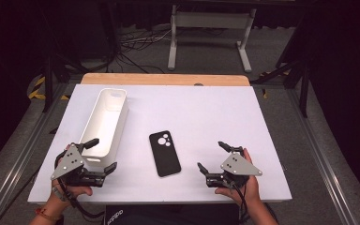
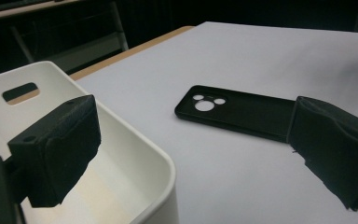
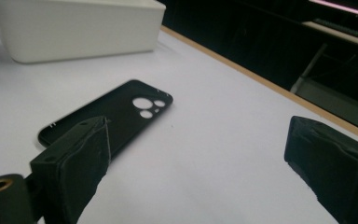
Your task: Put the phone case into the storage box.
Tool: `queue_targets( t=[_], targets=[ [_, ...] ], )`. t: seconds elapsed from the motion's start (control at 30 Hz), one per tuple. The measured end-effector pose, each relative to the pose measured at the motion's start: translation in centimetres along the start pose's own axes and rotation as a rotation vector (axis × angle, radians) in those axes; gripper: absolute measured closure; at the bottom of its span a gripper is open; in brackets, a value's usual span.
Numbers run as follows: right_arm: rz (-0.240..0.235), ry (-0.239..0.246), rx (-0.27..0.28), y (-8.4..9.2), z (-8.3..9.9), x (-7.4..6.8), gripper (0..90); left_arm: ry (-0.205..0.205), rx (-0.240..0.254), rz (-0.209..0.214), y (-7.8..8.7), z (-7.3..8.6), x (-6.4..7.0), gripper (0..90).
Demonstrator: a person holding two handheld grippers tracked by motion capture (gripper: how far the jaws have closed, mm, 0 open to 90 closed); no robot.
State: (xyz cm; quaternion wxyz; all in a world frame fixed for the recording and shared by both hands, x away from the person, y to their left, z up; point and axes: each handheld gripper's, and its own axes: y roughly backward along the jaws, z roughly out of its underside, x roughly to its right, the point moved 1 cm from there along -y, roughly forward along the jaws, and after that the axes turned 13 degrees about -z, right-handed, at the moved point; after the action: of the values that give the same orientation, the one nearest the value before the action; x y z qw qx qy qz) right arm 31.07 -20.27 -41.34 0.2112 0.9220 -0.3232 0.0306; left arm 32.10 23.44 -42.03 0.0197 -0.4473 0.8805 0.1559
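Phone case: I see a black phone case [image 1: 165, 153] lying flat near the middle of the white table [image 1: 206, 112], its camera holes at the far end, pointing away from me.
Bin: a long white bin [image 1: 105, 123] lies to the left of the case, well apart from it, running away from me; a handle slot is cut into its far wall.
Left gripper: my left gripper [image 1: 100, 155] sits at the near left edge of the table, with its jaws spread wide and nothing between them. In the left gripper view one jaw hangs over the near end of the bin and the other over the table beside the case.
Right gripper: my right gripper [image 1: 213, 155] rests at the near right, jaws released and empty, pointing toward the case from its right side. It is near the case but not touching it.
Hands: one hand [image 1: 70, 190] holds each gripper from the bottom edge.
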Motion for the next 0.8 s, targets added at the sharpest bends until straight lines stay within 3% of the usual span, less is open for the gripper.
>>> queue_targets(
  t=[0.2, 0.33, 0.43, 0.6, 0.8],
  targets=[
    [-0.016, -0.039, -0.074, -0.7, -0.1, 0.8, 9.1, -0.024, -0.015, -0.009, 0.0, 0.0, 0.2, 4.8],
    [-0.045, -0.102, -0.081, -1.1, -0.5, 1.7, 8.1, -0.006, -0.032, 0.018, -0.3, 0.2, 0.1, 5.1],
    [-0.085, -0.15, -0.097, -1.9, -1.6, 2.9, 7.7, -0.025, -0.037, 0.022, -0.4, 0.4, 0.2, 4.6],
    [-0.102, -0.148, -0.134, -3.6, -3.8, 4.2, 7.0, -0.014, -0.026, 0.02, -0.5, 0.4, 0.2, 4.1],
    [-0.176, -0.137, -0.222, -6.9, -6.4, 4.7, 7.3, -0.02, -0.034, 0.039, -0.3, 0.4, 0.2, 3.7]
  ],
)
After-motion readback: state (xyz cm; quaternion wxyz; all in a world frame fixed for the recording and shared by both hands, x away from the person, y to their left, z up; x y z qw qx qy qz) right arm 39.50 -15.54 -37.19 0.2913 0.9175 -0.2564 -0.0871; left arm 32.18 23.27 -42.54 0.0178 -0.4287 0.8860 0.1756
